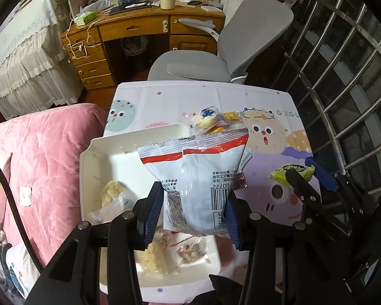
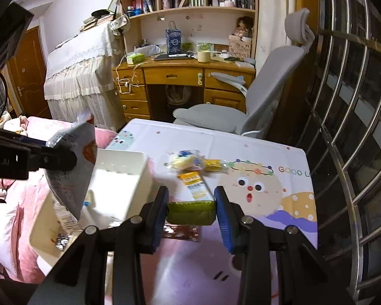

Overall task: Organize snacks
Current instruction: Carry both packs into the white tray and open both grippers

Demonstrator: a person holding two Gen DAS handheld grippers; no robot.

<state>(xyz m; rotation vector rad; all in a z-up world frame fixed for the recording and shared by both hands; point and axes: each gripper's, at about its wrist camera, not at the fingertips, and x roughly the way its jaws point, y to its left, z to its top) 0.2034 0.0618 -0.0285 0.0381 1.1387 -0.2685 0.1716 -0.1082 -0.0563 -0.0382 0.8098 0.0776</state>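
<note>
My left gripper (image 1: 194, 203) is shut on a white snack bag with a red stripe (image 1: 198, 172) and holds it above the white bin (image 1: 109, 147). The bin holds several wrapped snacks (image 1: 114, 193). In the right wrist view the same bag (image 2: 71, 170) hangs over the bin (image 2: 129, 175). My right gripper (image 2: 191, 208) is shut on a green-wrapped snack (image 2: 190, 212) above the table; it shows in the left wrist view (image 1: 296, 175) holding that snack (image 1: 289, 172). Loose snacks (image 2: 190, 162) lie on the table behind it, and a dark red packet (image 2: 181, 232) lies below it.
The table has a cartoon-print cover (image 2: 261, 185). A pink bed (image 1: 45, 147) lies to the left of the bin. A grey office chair (image 2: 241, 101) and a wooden desk (image 2: 177, 76) stand beyond the table. Metal window bars (image 2: 348, 101) run along the right.
</note>
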